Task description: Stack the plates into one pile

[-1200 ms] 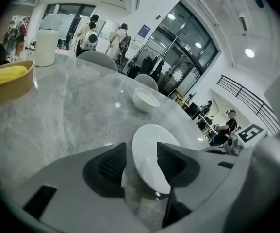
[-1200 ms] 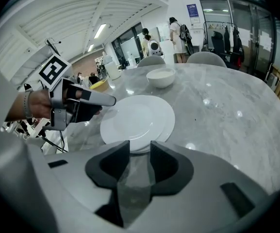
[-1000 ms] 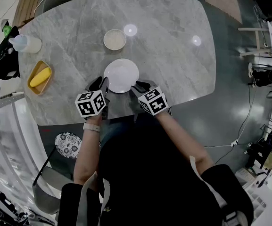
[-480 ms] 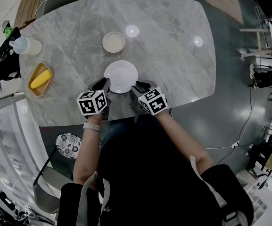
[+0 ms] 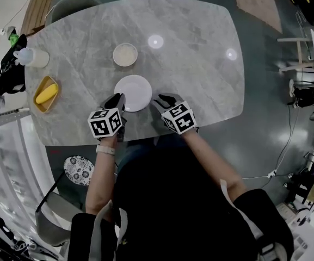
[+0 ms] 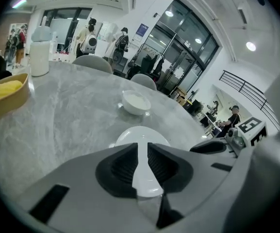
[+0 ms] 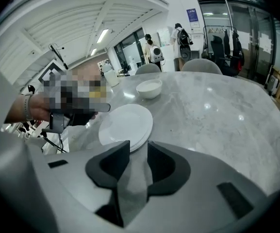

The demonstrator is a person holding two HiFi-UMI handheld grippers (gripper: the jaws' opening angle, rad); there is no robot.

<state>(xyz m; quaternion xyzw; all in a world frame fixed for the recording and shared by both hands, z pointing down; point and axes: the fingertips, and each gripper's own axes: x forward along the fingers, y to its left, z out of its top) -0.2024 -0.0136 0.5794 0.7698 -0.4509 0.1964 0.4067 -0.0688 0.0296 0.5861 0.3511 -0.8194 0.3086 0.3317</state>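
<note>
Left gripper [image 5: 116, 100]: jaws have just been closing and now stand narrow, pads pressed on the near-left rim of the white plate [image 5: 133, 93], which runs between them in the left gripper view. Right gripper [image 5: 165, 99]: jaws part-open with a slim gap; the plate's near-right rim lies just at their tips, and only grey table shows between the pads. The plate sits close to the near edge of the marble table [image 5: 200, 64], left of centre. A small bowl [image 5: 125, 54] stands beyond it, apart. A yellow tray [image 5: 46, 93] and a white jug [image 5: 31, 57] sit by the left edge. Bare marble spreads wide to the right of the plate.
</note>
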